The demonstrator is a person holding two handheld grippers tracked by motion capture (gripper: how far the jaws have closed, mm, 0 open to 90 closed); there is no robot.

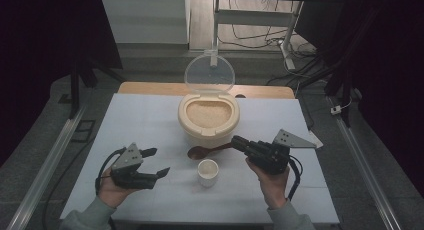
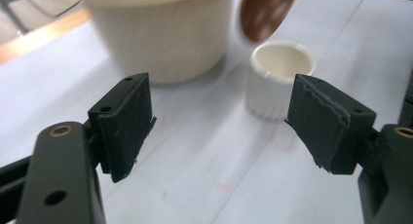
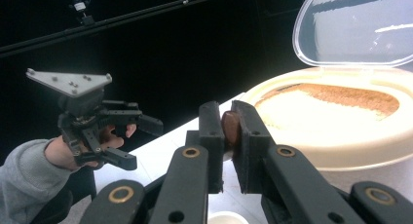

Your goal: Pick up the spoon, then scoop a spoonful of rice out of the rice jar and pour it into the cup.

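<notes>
Jaws of the left gripper (image 2: 219,131) stand apart over the white table (image 2: 204,185), with nothing between them; the small white cup (image 2: 280,78) sits just ahead, toward the right jaw. Right gripper (image 3: 228,136) is clamped on the brown spoon (image 1: 207,151) handle, the bowl reaching toward the rice container (image 1: 209,115). Beyond, the room is dark.

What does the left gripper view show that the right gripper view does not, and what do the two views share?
Left gripper view: the left tongs open over the table, the small white cup's full side, and the brown spoon's bowl.

Right gripper view: the right tongs shut on the spoon's handle, the grain inside the container and its raised clear lid.

Both: the cream container and the cup.
</notes>
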